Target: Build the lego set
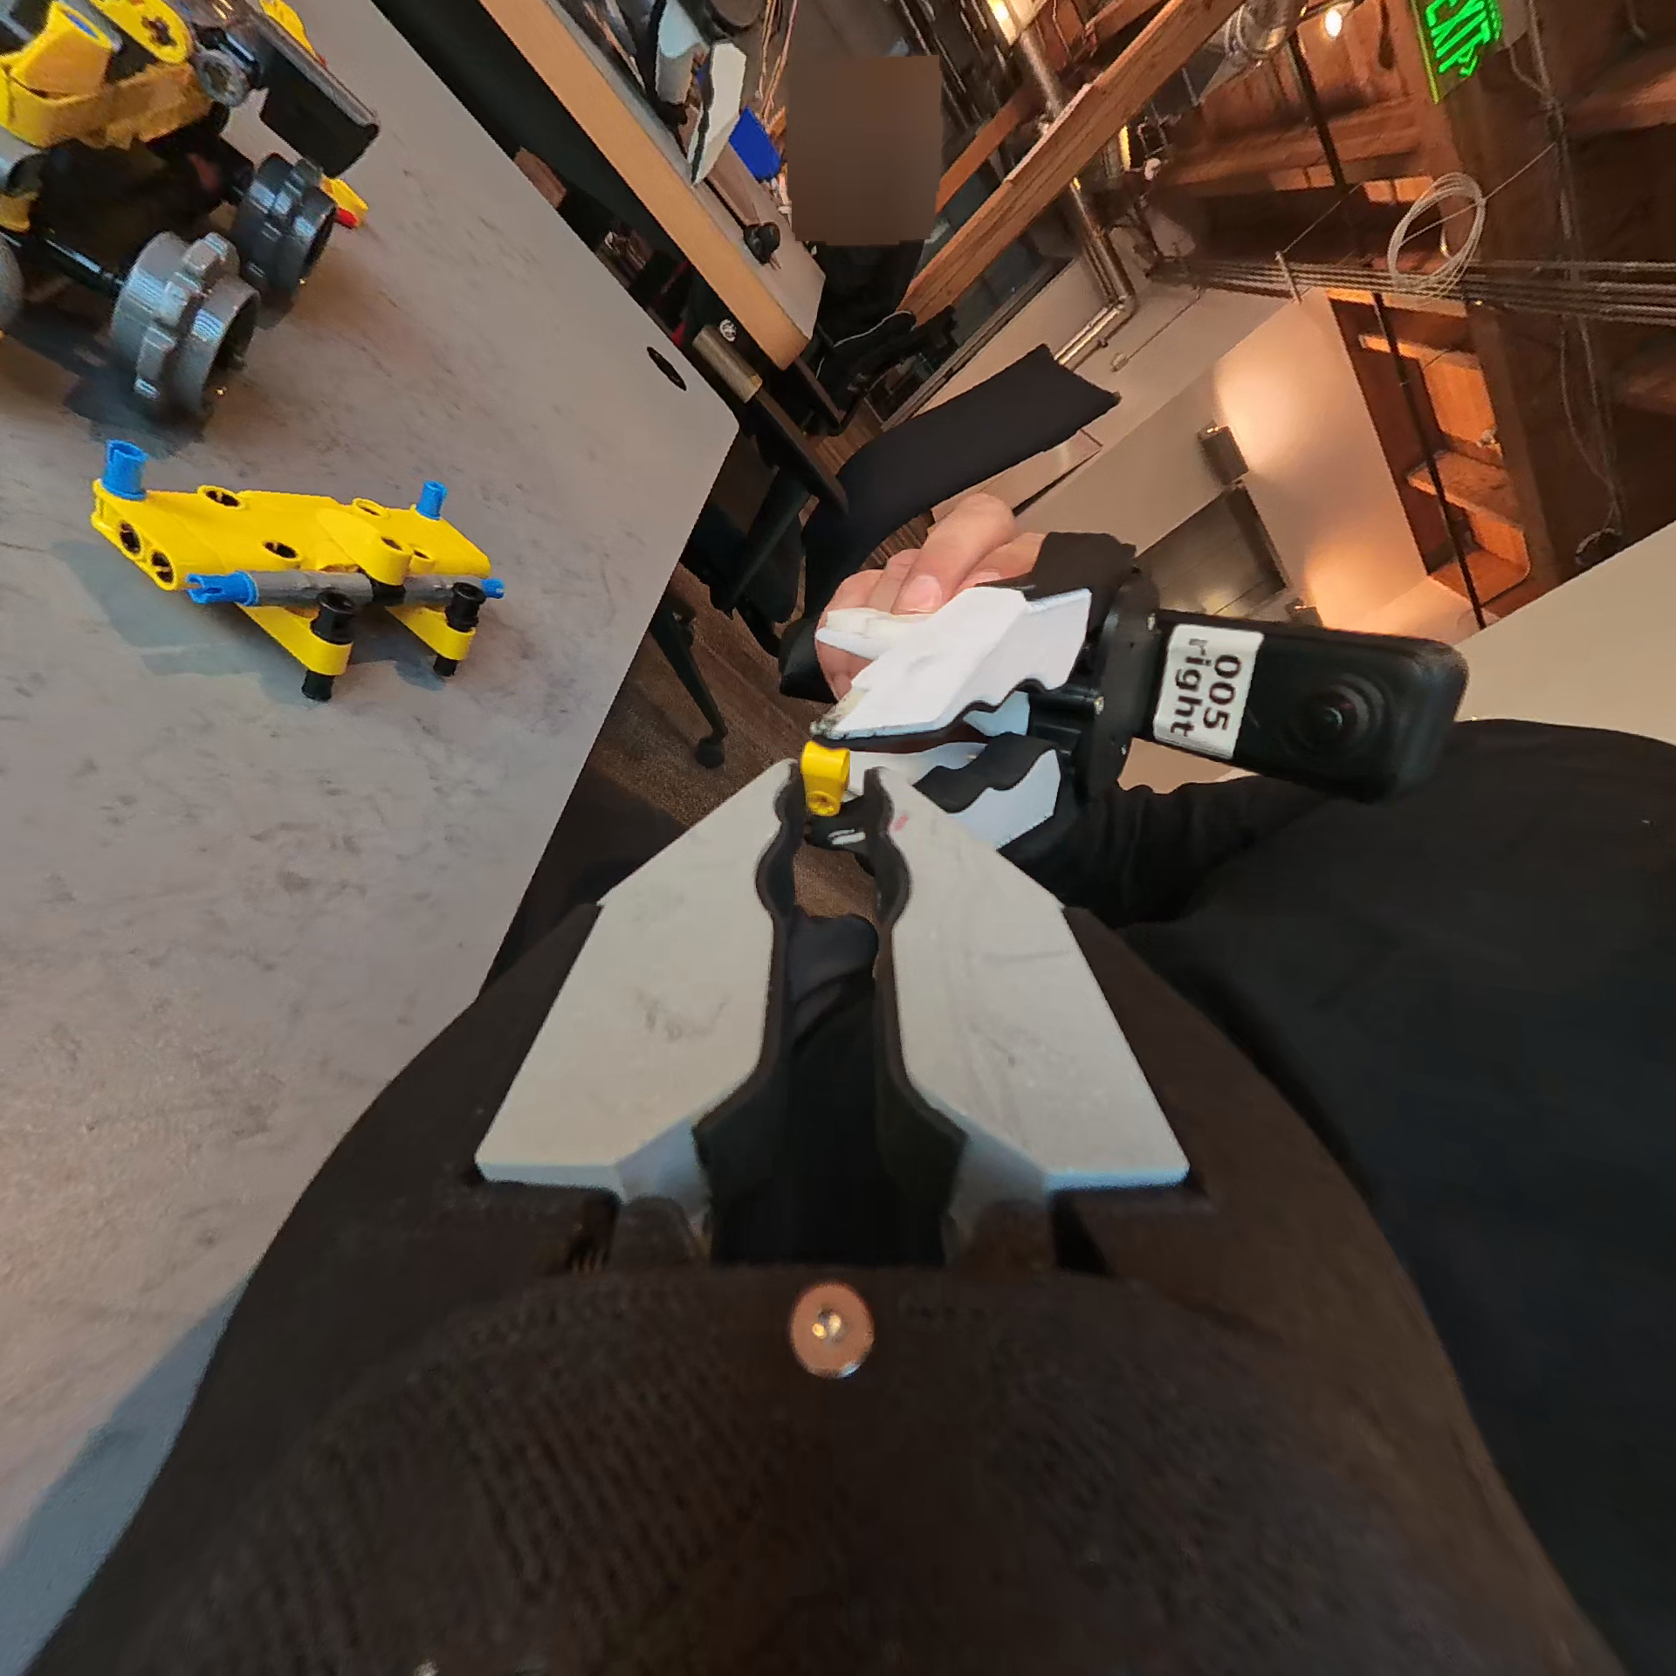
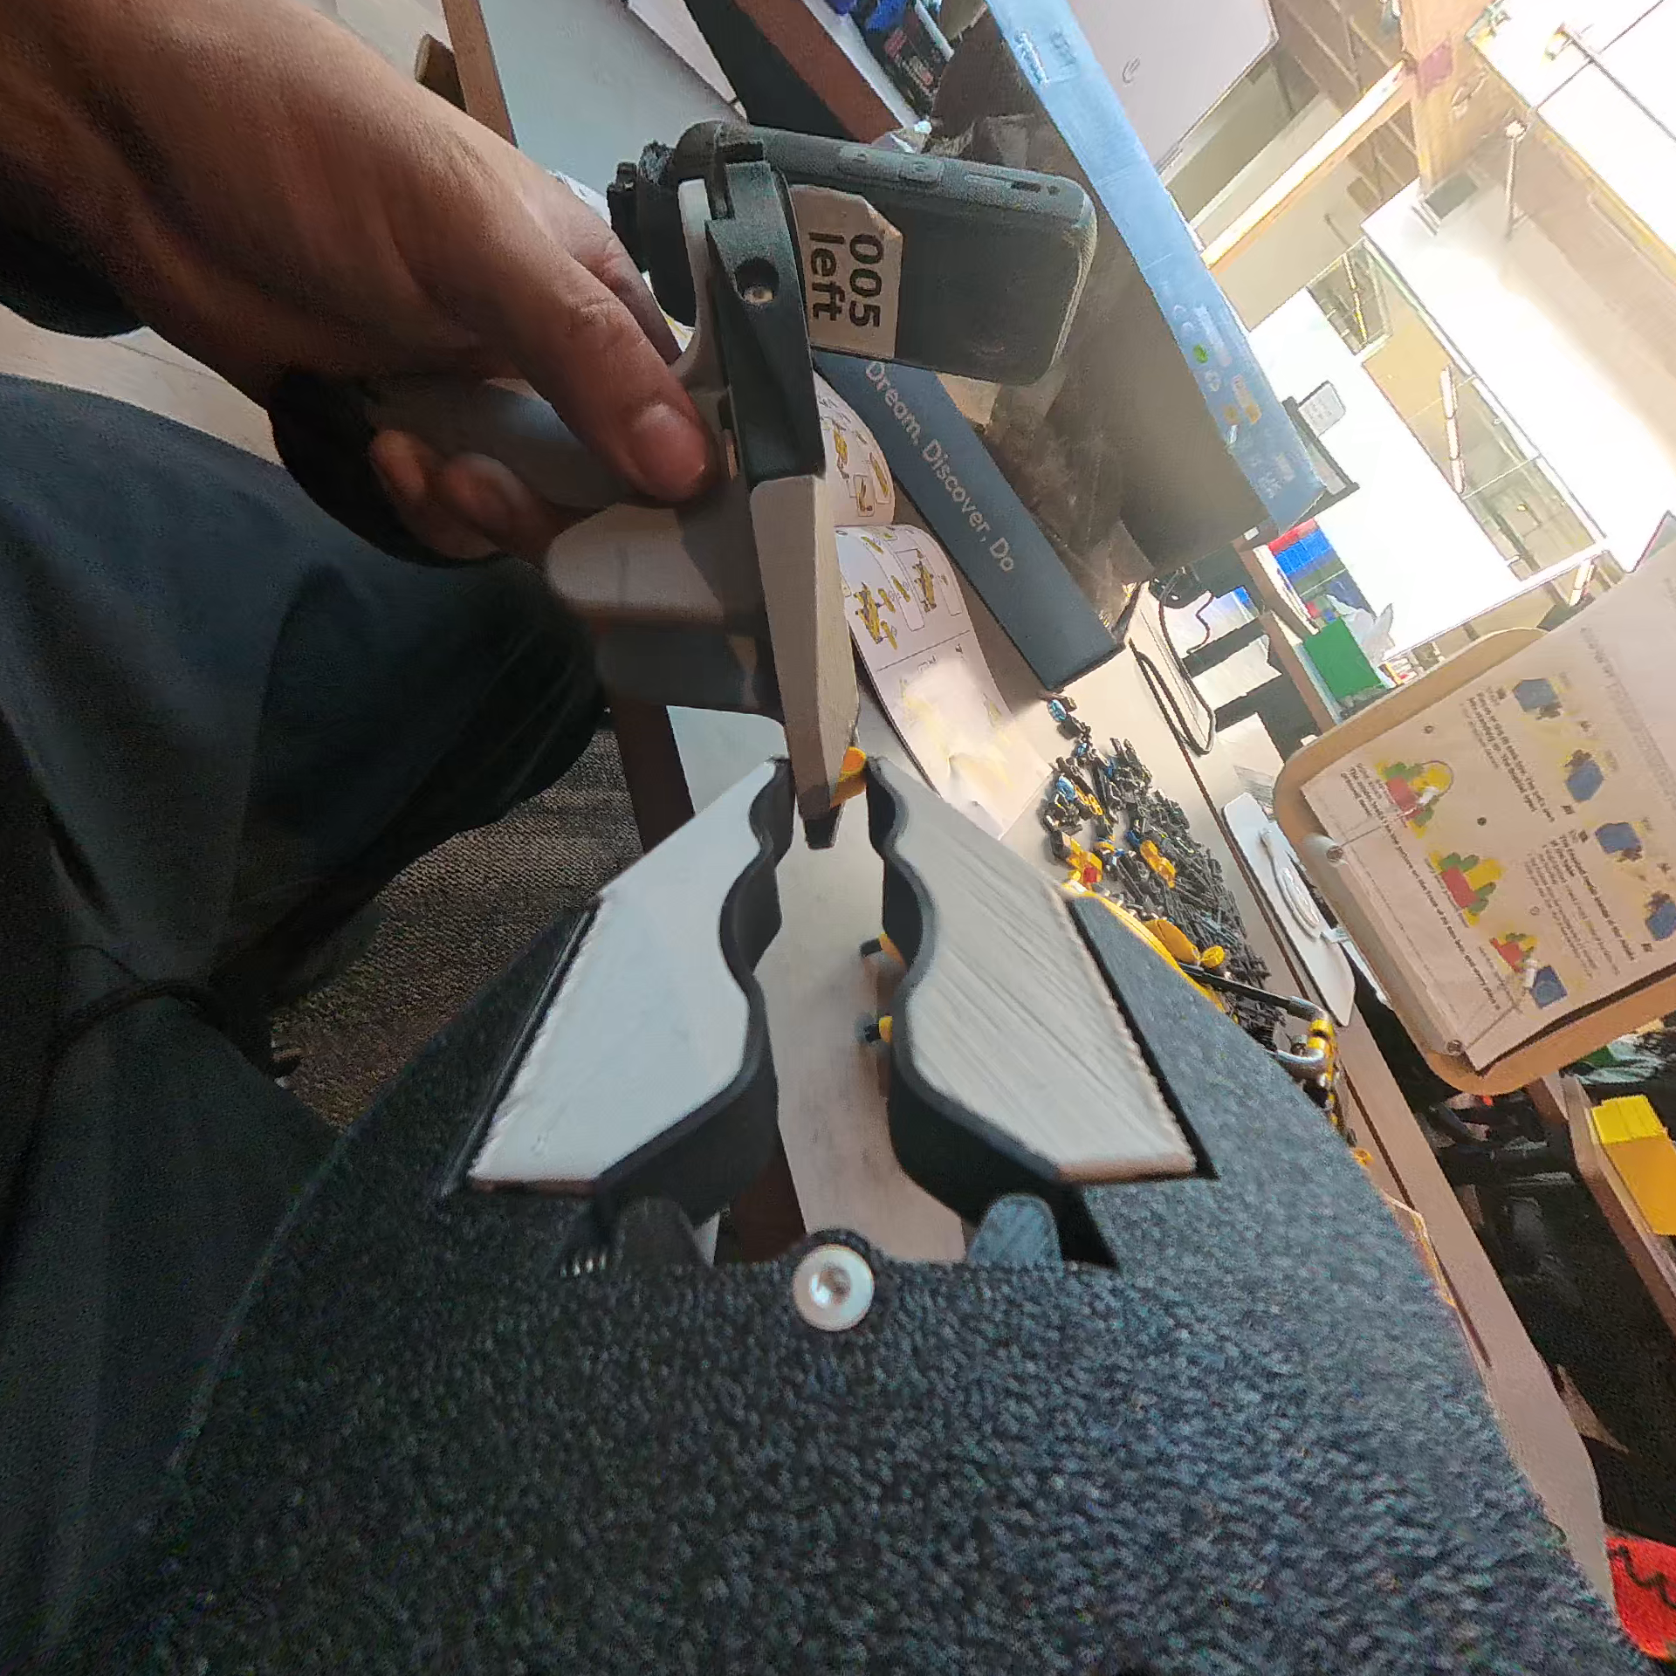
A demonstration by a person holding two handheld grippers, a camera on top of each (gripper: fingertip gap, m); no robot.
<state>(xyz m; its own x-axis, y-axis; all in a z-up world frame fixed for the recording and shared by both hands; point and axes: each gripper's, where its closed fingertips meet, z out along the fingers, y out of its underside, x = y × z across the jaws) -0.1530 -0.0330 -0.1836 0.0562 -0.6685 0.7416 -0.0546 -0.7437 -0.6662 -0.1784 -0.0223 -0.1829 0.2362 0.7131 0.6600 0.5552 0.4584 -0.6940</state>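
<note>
Left wrist view: yellow connector (image 1: 824,775) pinched between left jaws.

Grey table (image 1: 381,816), timber ceiling beams (image 1: 1070,154), carpet floor (image 2: 472,907), bright windows (image 2: 1415,508)

On the grey bench (image 1: 381,816) in the left wrist view, a flat yellow panel (image 1: 290,553) with blue and black pins lies at ten o'clock, and a yellow vehicle (image 1: 136,172) with grey wheels stands at eleven. A green lit sign (image 1: 1460,41) hangs at one o'clock. In the right wrist view, a booklet (image 2: 916,653) curls at twelve, a pile of small parts (image 2: 1143,862) lies at two, and an illustrated sheet (image 2: 1533,816) stands at three.
</note>
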